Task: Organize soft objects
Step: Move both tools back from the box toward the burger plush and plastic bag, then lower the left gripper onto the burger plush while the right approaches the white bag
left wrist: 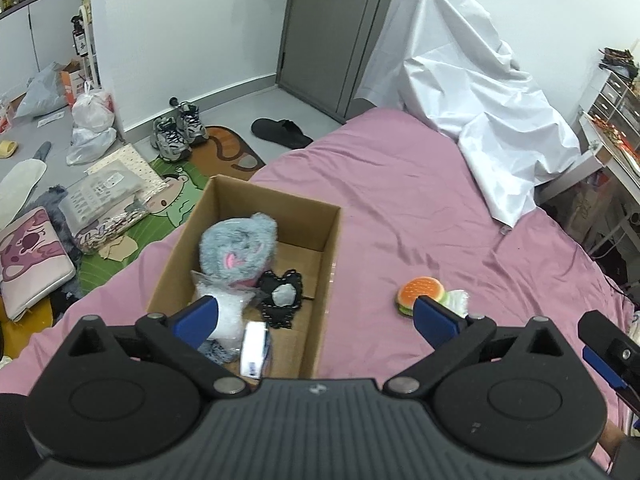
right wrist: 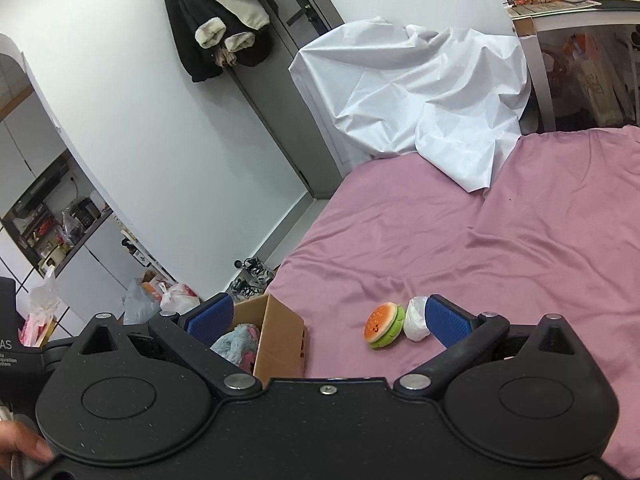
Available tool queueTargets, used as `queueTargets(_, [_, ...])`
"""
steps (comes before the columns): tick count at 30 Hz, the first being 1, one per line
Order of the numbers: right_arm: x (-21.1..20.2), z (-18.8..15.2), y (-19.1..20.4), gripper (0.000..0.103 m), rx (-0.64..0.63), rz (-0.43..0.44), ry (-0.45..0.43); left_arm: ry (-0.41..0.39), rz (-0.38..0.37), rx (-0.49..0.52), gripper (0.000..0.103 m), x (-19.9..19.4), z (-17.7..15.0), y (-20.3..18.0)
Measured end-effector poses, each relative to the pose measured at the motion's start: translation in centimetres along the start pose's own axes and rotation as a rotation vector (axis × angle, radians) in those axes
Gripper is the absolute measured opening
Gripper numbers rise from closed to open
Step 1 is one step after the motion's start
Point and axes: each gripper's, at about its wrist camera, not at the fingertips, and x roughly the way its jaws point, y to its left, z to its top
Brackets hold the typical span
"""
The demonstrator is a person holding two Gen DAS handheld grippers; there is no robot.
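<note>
Plush toy (left wrist: 238, 246) sits in the cardboard box (left wrist: 330, 248) at the bed's (left wrist: 400, 200) left edge, while the burger toy (left wrist: 420, 294) lies on the sheet to the right. Left gripper (left wrist: 316, 316) and right gripper (right wrist: 328, 318) both gape wide, holding nothing

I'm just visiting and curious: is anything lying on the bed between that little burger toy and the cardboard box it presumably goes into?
Nothing visible: only bare pink bedsheet separates the burger toy from the cardboard box.
</note>
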Motion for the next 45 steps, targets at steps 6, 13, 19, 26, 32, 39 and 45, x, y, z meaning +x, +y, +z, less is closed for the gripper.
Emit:
queueTargets(6, [-0.7, 0.4, -1.1, 0.103, 0.002, 0.002, -0.034, -0.024, -0.023, 0.021, 0.103, -0.6, -0.2, -1.5])
queueTargets(13, [-0.7, 0.1, -3.1, 0.103, 0.030, -0.016, -0.040, -0.061, -0.048, 0.020, 0.103, -0.6, -0.6, -2.8])
queueTargets(19, [-0.6, 0.0, -4.6, 0.103, 0.068, -0.030, -0.044, -0.025, -0.045, 0.049, 0.103, 0.4, -1.1, -4.3])
queueTargets(26, [-0.4, 0.0, -6.2, 0.103, 0.110, -0.046, -0.052, -0.005, -0.049, 0.068, 0.103, 1.9, -1.6, -6.0])
queueTargets(32, [0.0, 0.0, -7.1, 0.103, 0.144, -0.046, -0.050, 0.024, -0.040, 0.075, 0.103, 3.3, -1.7, -7.0])
queueTargets(39, [0.8, 0.1, -8.3, 0.103, 0.193, -0.051, -0.031, 0.069, -0.023, 0.085, 0.103, 5.3, -1.9, -7.8])
queueTargets(45, [2.0, 0.1, -9.2, 0.101, 0.227, -0.059, -0.004, 0.080, -0.025, 0.094, 0.102, 6.9, -2.0, -8.5])
